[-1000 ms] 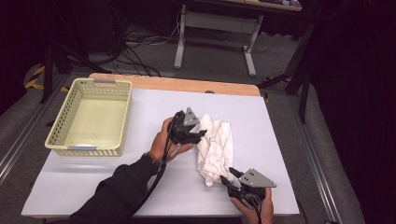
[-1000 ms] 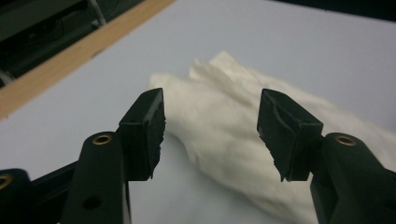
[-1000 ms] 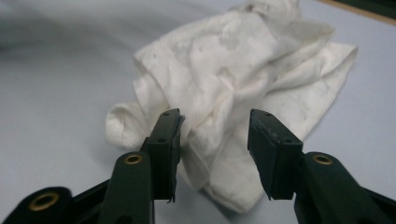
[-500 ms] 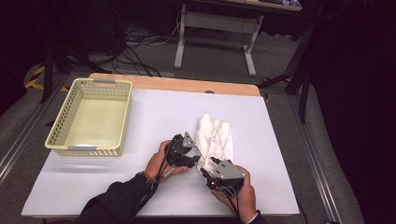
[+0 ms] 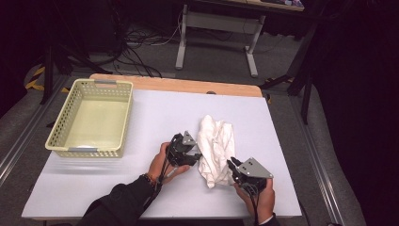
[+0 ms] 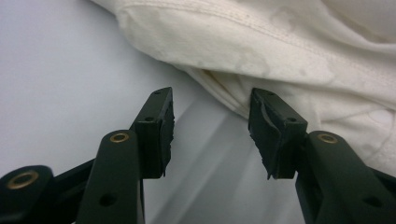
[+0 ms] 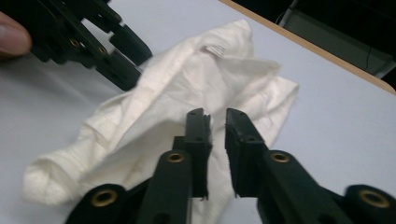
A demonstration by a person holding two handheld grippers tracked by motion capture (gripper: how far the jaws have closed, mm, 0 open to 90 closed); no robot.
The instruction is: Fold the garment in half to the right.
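Both grippers at the white cloth, 1 on each side

You hold the left gripper low at the left edge of the crumpled white cloth, which lies on the table right of the middle, well apart from the yellow basket. Its jaws have just been closing but they are spread, with only bare table between them – the hem of the cloth lies just beyond the tips, so I judge you are placing them to take that edge. Your right gripper comes from the near right side; its jaws have just been closing and stand nearly together. A narrow gap remains, and whether they pinch a fold of cloth I cannot tell.
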